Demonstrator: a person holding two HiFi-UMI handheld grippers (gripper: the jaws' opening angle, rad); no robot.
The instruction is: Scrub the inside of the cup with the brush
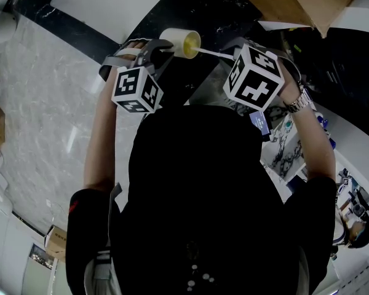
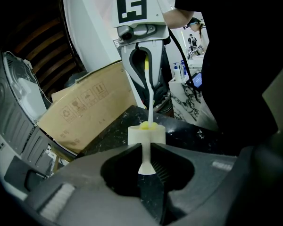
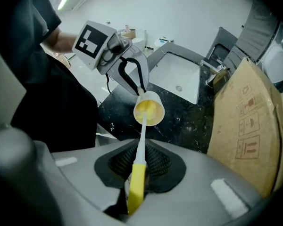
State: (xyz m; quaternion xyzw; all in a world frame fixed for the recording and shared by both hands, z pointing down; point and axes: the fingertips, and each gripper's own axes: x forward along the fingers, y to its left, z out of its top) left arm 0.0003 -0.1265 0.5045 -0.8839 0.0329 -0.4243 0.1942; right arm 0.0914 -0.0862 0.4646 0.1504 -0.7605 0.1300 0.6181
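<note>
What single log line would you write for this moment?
left gripper: shut on cup | right gripper: shut on brush | brush head: inside cup

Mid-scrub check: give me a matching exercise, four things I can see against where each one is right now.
Things:
1. white cup
2. white brush with a yellow handle
3. brown cardboard box
4. white sink basin

Places:
A. sunk in the black marbled counter
B. clamped in the right hand-held gripper, tip in the cup
C. clamped in the left hand-held gripper
D. upright at the right edge of the right gripper view

Pairs: 1-C, 2-B, 3-D, 4-A
</note>
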